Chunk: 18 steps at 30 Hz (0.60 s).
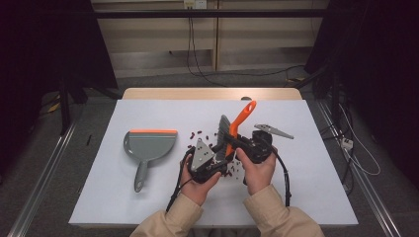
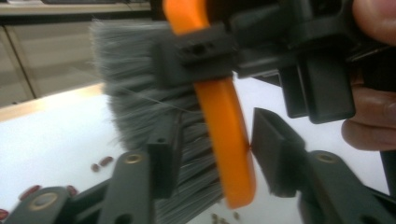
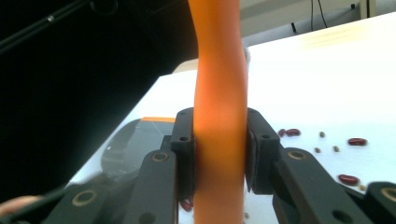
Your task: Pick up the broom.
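Observation:
A hand brush with an orange handle [image 1: 242, 117] and grey bristles [image 1: 224, 126] stands tilted above the middle of the table, between both grippers. My right gripper [image 1: 233, 143] is shut on the orange handle [image 3: 219, 93], with both pads pressed flat against it [image 3: 219, 151]. My left gripper [image 1: 221, 157] reaches in from the left, lower down. Its jaws straddle the brush head [image 2: 224, 140]; one pad [image 2: 164, 163] sits in the bristles [image 2: 135, 84] and the other barely meets the orange edge, with no squeeze visible. The right gripper [image 2: 299, 56] shows above, clamped on the handle.
A grey dustpan [image 1: 150, 143] with an orange lip lies on the white table top [image 1: 321, 163] at the left, also behind the handle [image 3: 126, 149]. Red beans [image 1: 200, 133] [image 3: 355, 141] are scattered under and around the brush. Cables trail over the floor at the right.

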### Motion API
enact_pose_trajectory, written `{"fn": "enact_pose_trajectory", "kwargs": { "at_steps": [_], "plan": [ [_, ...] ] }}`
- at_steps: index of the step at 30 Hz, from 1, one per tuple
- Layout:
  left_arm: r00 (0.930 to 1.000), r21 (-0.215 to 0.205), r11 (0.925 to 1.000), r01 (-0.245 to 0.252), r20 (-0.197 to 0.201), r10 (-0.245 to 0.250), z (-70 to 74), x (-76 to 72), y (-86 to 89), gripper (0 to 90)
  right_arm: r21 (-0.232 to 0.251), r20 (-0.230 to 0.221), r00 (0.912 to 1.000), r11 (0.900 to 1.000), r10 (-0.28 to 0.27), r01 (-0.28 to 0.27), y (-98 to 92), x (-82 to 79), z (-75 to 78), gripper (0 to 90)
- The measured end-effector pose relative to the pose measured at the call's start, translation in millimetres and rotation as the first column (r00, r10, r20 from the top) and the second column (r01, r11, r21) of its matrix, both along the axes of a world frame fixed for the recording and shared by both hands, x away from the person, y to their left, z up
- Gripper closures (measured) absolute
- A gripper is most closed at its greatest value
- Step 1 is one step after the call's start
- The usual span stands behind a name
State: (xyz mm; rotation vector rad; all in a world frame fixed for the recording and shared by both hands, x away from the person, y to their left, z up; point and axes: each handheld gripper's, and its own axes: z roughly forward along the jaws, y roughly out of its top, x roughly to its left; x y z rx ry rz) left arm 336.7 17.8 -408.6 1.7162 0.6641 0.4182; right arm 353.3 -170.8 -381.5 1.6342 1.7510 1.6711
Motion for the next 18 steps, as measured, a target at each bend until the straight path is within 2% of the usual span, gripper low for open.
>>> {"fn": "enact_pose_trajectory", "kwargs": {
  "at_steps": [2, 5, 6, 7, 8, 10, 12, 13, 17, 18],
  "plan": [
    [1.0, 0.003, 1.0, -0.003, -0.004, 0.003, 0.2, 0.6, 1.9, 45.1, -0.017, 0.006, 1.0, 1.0, -0.003, 0.003, -3.0, 1.5, -0.1, 69.5],
    [0.9997, 0.006, 1.0, 0.001, -0.024, -0.001, 1.5, 2.7, 7.8, 34.2, -0.049, 0.008, 0.9999, 0.999, 0.008, -0.007, -15.9, 5.4, 0.1, 69.5],
    [0.9998, 0.014, 0.9999, 0.004, -0.02, -0.003, 2.3, 4.0, 10.7, 29.4, -0.084, 0.022, 0.9996, 0.996, 0.02, -0.018, -24.7, 6.8, 2.3, 69.5],
    [0.9997, 0.002, 1.0, 0.005, -0.025, -0.005, 2.9, 4.8, 13.0, 29.4, -0.084, 0.022, 0.9996, 0.996, 0.02, -0.018, -24.7, 6.8, 2.3, 69.5],
    [0.9996, 0.003, 1.0, 0.007, -0.028, -0.007, 4.0, 6.4, 16.9, 25.3, -0.126, 0.018, 0.9995, 0.992, 0.027, -0.025, -35.1, 8.6, 5.0, 69.5],
    [0.9994, -0.004, 1.0, 0.008, -0.033, -0.009, 6.3, 9.3, 24.7, 24.0, -0.133, 0.016, 0.9994, 0.991, 0.031, -0.029, -39.0, 9.4, 5.5, 69.5],
    [0.9995, -0.014, 0.9999, 0.009, -0.029, -0.009, 8.4, 11.9, 31.5, 21.3, -0.177, 0.01, 0.9995, 0.984, 0.03, -0.028, -52.4, 10.8, 7.1, 69.4],
    [0.9996, -0.018, 0.9998, 0.004, -0.029, -0.005, 9.6, 13.1, 35.3, 21.3, -0.177, 0.01, 0.9995, 0.984, 0.03, -0.028, -52.4, 10.8, 7.1, 69.4],
    [0.9997, -0.03, 0.9996, 0.003, -0.026, -0.004, 15.4, 17.5, 50.2, 17.4, -0.238, -0.016, 0.999, 0.97, 0.043, -0.045, -66.5, 10.7, 6.4, 69.4],
    [0.9997, -0.027, 0.9996, 0.007, -0.024, -0.007, 16.5, 18.3, 52.8, 17.4, -0.238, -0.016, 0.999, 0.97, 0.043, -0.045, -66.5, 10.7, 6.4, 69.4]
  ]
}}
